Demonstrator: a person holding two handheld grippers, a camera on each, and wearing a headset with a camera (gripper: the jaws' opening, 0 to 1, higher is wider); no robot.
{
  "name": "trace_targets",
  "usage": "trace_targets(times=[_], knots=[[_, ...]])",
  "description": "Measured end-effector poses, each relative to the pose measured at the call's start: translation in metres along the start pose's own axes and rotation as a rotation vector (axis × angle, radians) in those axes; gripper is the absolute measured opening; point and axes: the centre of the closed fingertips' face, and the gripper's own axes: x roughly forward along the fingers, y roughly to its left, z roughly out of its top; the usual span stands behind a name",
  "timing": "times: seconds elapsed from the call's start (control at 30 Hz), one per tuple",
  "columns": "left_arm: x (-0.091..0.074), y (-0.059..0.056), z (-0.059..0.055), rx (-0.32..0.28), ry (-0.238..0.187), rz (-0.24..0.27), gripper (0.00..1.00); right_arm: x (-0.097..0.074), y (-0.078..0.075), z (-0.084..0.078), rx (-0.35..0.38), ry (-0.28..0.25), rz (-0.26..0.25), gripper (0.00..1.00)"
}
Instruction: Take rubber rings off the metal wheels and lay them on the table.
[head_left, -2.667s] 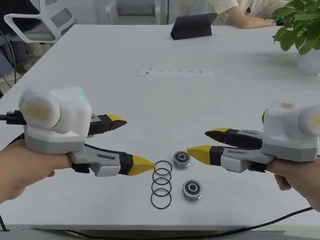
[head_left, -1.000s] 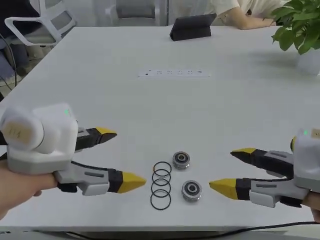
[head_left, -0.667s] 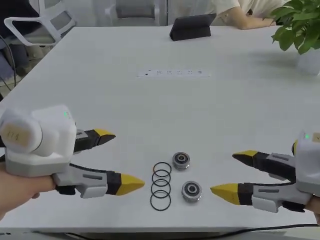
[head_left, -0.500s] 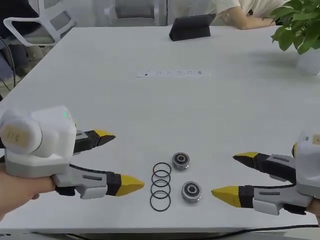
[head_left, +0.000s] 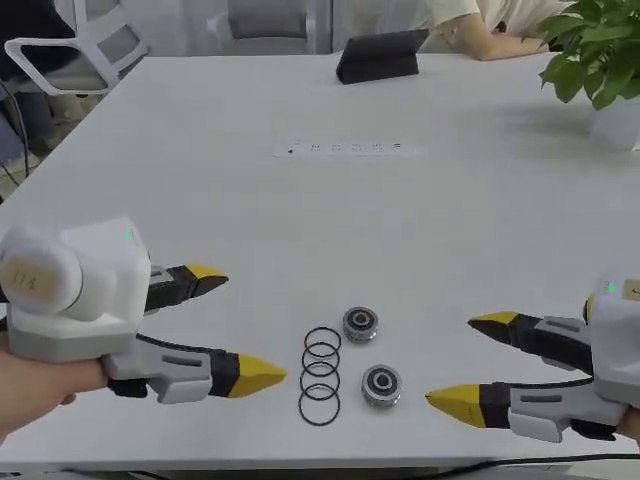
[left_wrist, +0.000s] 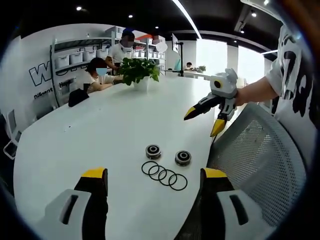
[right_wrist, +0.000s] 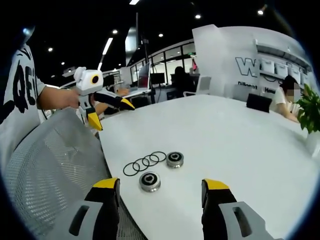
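Observation:
Two metal wheels lie near the table's front edge, one (head_left: 360, 323) farther and one (head_left: 380, 384) nearer. Beside them on the left, several thin black rubber rings (head_left: 321, 372) lie flat in an overlapping row. My left gripper (head_left: 235, 323) hovers open left of the rings, holding nothing. My right gripper (head_left: 468, 361) hovers open right of the wheels, also holding nothing. The left gripper view looks past its own jaws (left_wrist: 155, 174) at the wheels (left_wrist: 153, 150) and rings (left_wrist: 164, 175), with the right gripper (left_wrist: 204, 122) beyond. The right gripper view has its jaws (right_wrist: 161, 184) before the wheels (right_wrist: 150, 181) and rings (right_wrist: 145, 163), the left gripper (right_wrist: 111, 115) behind.
A white strip with sockets (head_left: 344, 149) lies mid-table. At the far end stand a black tablet stand (head_left: 376, 57) and a potted plant (head_left: 600, 50), with a seated person (head_left: 480, 25) behind. A white chair (head_left: 70, 60) is far left, a mesh chair (left_wrist: 260, 165) at the front edge.
Both grippers have drawn back from the wheels and rings, the left toward the lower left, the right toward the lower right. Their jaws stayed open. Wheels and rings have not moved.

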Motion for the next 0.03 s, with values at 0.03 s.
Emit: trace_targets(times=[0.03], knots=[[0.0,0.0,-0.0003,0.0,0.001,0.0,0.73,-0.0001,0.0001,0.0,-0.001,0.0,0.0,0.65]])
